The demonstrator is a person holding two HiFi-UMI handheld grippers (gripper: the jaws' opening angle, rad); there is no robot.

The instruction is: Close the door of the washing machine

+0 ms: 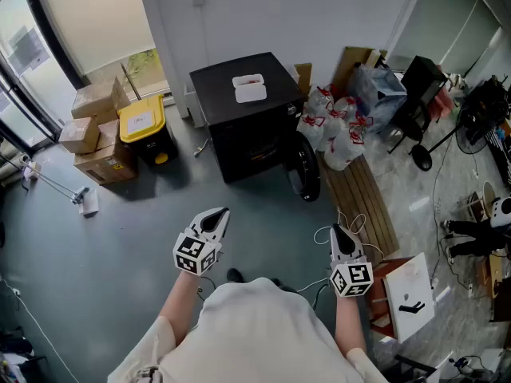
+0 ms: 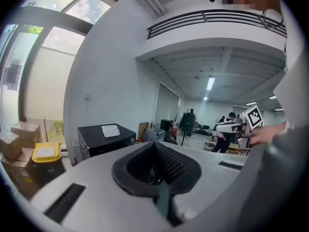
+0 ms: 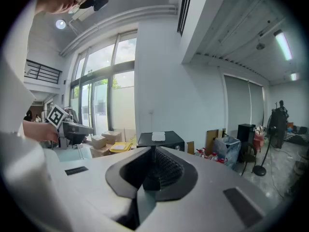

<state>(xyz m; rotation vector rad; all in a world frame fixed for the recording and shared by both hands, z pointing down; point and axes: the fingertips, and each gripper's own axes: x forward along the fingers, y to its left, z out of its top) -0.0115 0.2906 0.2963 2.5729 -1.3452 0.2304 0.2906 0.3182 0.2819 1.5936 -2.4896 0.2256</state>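
The head view looks steeply down from above the person's shoulders onto the grey floor, with the black washing machine (image 1: 247, 126) well ahead by the wall. Both gripper views ride low and almost level, facing it from well back. All three views share the machine and the yellow-lidded bin (image 1: 144, 124).

A tray (image 1: 249, 88) lies on the washing machine (image 1: 214, 96), cardboard boxes (image 1: 97, 110) to its left, bags (image 1: 339, 138) to its right.

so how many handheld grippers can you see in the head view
2: the white left gripper at lower left, the white right gripper at lower right, each with jaws shut and empty; none seems hidden.
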